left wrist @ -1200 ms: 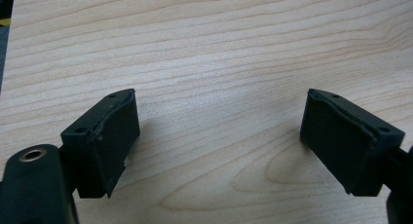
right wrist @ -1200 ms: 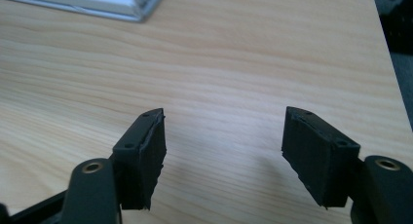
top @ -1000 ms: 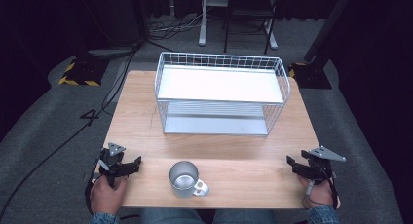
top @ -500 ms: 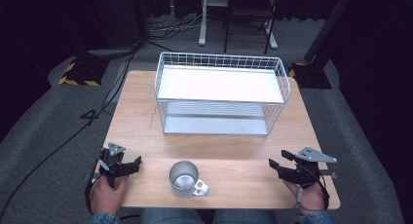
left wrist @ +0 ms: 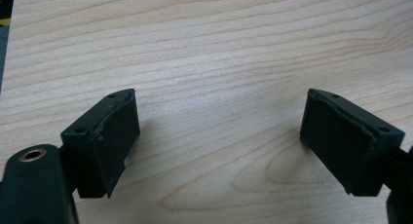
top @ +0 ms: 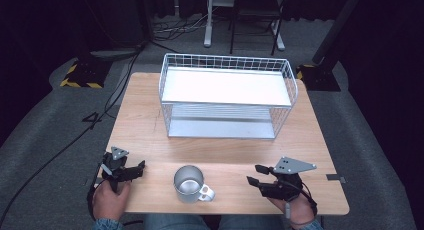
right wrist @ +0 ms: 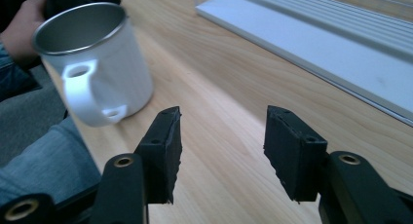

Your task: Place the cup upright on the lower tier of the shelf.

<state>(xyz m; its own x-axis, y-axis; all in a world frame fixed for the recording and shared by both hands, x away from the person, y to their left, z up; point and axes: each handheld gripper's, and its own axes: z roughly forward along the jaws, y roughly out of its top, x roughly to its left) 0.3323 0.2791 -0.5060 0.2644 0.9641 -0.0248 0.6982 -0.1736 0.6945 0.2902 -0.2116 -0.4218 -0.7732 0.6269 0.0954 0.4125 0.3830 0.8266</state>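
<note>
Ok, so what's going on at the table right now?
A person holds a gripper in each hand at a wooden table. The right gripper is heading toward the metal mug near the front edge, its jaws having just been closing with nothing between them yet. The left gripper rests open on the wood. The wire rack behind is untouched.

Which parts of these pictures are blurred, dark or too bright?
High view: the white top shelf of the wire rack is overexposed, the floor around dark. Right gripper view: the white metal mug is slightly blurred. Left gripper view: wooden table evenly lit, sharp, soft shadows beside the jaws.
</note>
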